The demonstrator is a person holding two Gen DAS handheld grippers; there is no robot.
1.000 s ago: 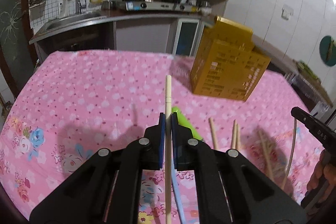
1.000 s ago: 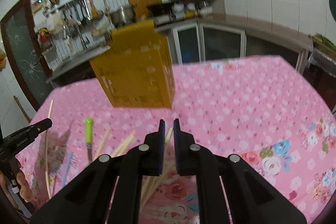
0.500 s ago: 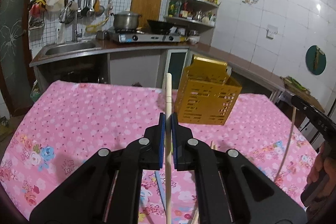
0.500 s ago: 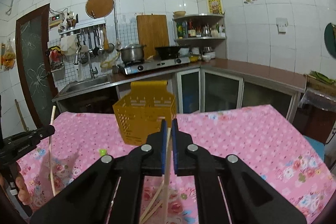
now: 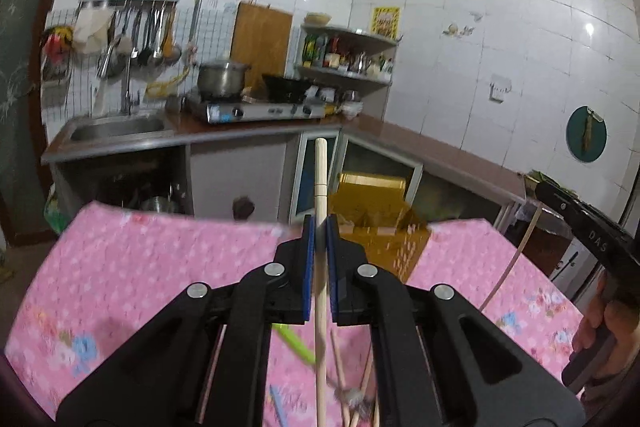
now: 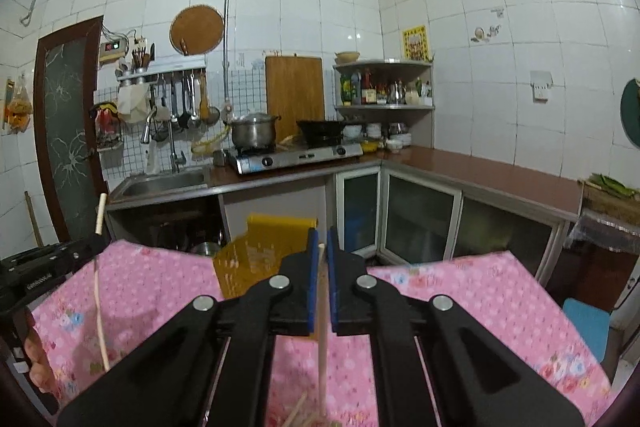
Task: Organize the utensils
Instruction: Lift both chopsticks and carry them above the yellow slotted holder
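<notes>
Both tools grip one chopstick each: left tool [image 5: 319,227] clamps a chopstick [image 5: 320,187], right tool [image 6: 319,241] another chopstick [image 6: 321,327]. Ahead stands a yellow basket [image 6: 260,255] on the pink counter [image 6: 460,291]; loose chopsticks [image 5: 360,399] lie nearer than the basket.

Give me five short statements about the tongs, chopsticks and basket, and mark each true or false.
1. The left tongs are shut on a chopstick. True.
2. The right tongs are empty. False: they grip a chopstick.
3. The yellow basket stands on the pink tablecloth. True.
4. The basket sits on the kitchen counter. False: it is on the table.
5. Loose chopsticks lie on the cloth below the left tongs. True.
</notes>
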